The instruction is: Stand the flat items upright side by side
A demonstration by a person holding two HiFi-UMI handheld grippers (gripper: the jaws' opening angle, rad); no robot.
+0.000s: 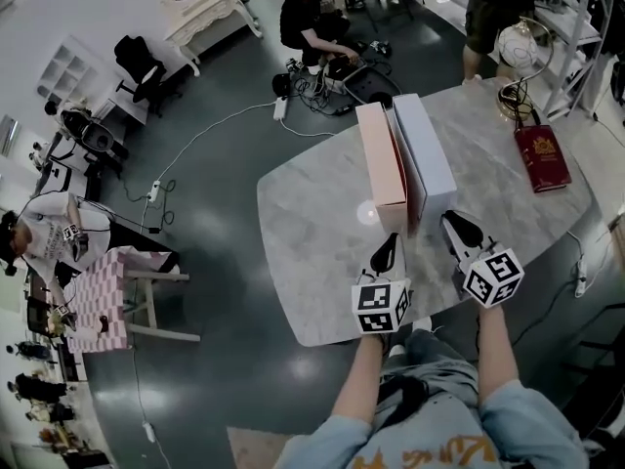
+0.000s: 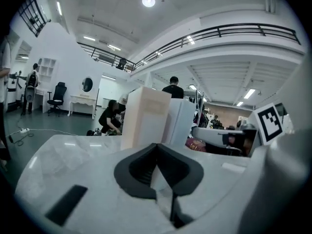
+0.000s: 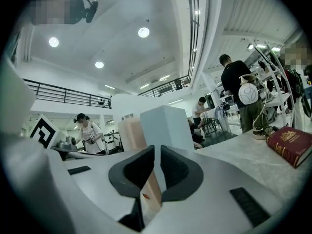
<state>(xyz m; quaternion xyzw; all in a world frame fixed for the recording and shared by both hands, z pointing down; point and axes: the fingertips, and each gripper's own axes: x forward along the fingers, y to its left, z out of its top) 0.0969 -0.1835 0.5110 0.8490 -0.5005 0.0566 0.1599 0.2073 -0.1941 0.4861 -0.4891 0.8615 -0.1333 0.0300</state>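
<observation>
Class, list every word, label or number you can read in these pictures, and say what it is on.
None can be read.
Red book: gold cover print, too small.
Shirt: yellow lettering, blurred.
Marker cubes: patterns only, no words.
Pink box, white box: no print visible.

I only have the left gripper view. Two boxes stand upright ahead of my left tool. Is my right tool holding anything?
Observer: No. The right tool is shut, with nothing between its jaws.
Operator: What is the red thing I glimpse past the boxes?
Observer: A red book, lying flat on the table to the right of the white box.
Operator: Anything else on that side?
Observer: A globe on a stand, at the table's far edge beyond the book.
</observation>
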